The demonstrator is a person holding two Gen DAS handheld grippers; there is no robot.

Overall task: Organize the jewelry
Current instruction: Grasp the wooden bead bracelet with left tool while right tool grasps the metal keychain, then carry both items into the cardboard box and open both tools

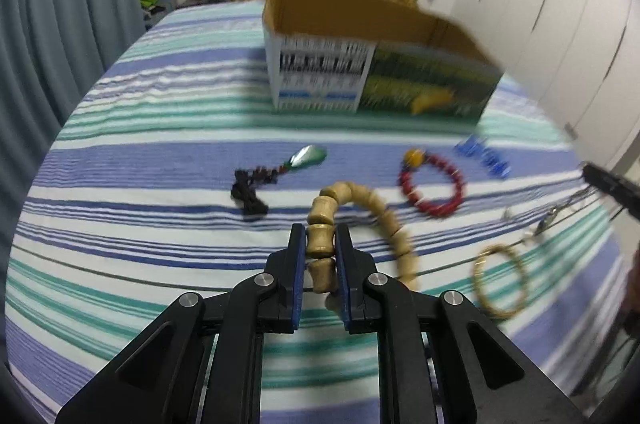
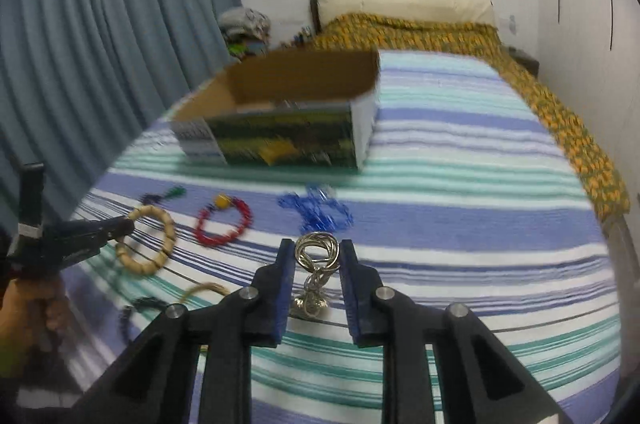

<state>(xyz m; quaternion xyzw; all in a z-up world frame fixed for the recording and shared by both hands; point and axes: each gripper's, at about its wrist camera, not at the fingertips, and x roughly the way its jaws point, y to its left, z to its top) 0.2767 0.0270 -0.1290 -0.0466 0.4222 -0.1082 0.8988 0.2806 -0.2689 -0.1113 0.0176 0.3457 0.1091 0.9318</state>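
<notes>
Currently both grippers carry a piece of jewelry over the striped bedspread. The left gripper is clamped on a wooden bead bracelet, pinching one chunky bead between its blue pads while the rest of the loop curves off to the right and droops. The right gripper is closed on a silver chain, whose tangled top sits between the fingertips with a short length dangling below.

An open cardboard box stands on the far side of the bed, and it looks like the likely destination. Between it and the grippers lie a green pendant on a dark cord to the left, a red bead bracelet, a blue bead necklace to the right, and a thin gold bangle near the right edge.

The wooden bracelet is held by a single rounded bead, so a quick swing toward the box could roll it out of the pads. The chain is a thinner risk: its loose loops could slide through the grip, or its hanging tail could snag the box rim or drag across the blue necklace on the way. Both views are blurred, suggesting fast motion.
</notes>
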